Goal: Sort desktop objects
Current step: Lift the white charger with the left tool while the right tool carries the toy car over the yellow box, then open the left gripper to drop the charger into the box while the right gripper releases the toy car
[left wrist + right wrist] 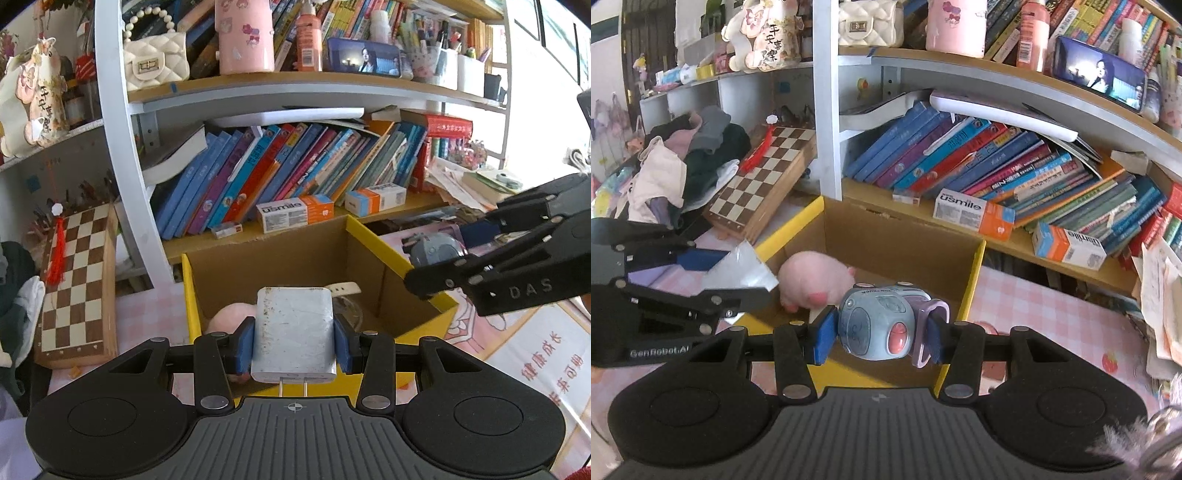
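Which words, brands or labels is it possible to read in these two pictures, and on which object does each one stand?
"usmile": white and orange box on the lower shelf.
"DAS": side of the right gripper.
"GenRobot.AI": side of the left gripper.
"平安喜樂": plush ornament on the upper shelf.
"健康成长": pink sheet on the desk.
Book spines, the blue toy's print: too small to read.

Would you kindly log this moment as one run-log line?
left gripper: shut on white charger | right gripper: shut on blue toy | both over cardboard box | pink plush inside
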Tool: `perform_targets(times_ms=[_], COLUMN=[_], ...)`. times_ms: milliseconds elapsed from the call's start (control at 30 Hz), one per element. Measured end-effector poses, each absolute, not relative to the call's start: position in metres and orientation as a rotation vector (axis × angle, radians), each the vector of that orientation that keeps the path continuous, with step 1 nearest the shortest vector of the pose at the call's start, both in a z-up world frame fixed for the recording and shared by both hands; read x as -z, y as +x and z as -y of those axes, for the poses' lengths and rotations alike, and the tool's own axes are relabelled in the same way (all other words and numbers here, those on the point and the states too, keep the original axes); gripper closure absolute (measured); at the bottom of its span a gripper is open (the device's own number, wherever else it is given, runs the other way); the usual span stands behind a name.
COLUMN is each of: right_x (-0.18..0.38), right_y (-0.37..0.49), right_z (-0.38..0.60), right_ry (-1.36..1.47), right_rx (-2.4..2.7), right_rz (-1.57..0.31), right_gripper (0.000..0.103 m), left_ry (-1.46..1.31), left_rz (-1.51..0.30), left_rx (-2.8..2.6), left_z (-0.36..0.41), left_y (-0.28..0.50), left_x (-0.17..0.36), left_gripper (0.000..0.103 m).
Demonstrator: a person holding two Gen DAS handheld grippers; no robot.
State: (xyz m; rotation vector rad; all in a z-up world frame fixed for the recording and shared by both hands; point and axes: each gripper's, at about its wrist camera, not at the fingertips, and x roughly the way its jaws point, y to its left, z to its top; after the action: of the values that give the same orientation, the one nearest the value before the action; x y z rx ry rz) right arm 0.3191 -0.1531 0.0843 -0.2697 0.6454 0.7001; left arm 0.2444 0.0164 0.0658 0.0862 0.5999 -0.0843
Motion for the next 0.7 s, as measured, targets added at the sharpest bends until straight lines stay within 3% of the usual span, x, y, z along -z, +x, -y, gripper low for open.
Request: perform_targets(times_ms=[700], right_x=[-0.051], right_y=[0.413], right_z=[0.078], right_ry=[-0.321], right_rx=[-0.747], right_rz=[-0.695], right_gripper=[0.057], left_ry=[0.084], left_rz=[-0.770], left_rx=[0.097], left_z=[-0.017], left_y=[0.312], left_x=[-0.027], left_gripper=[0.061])
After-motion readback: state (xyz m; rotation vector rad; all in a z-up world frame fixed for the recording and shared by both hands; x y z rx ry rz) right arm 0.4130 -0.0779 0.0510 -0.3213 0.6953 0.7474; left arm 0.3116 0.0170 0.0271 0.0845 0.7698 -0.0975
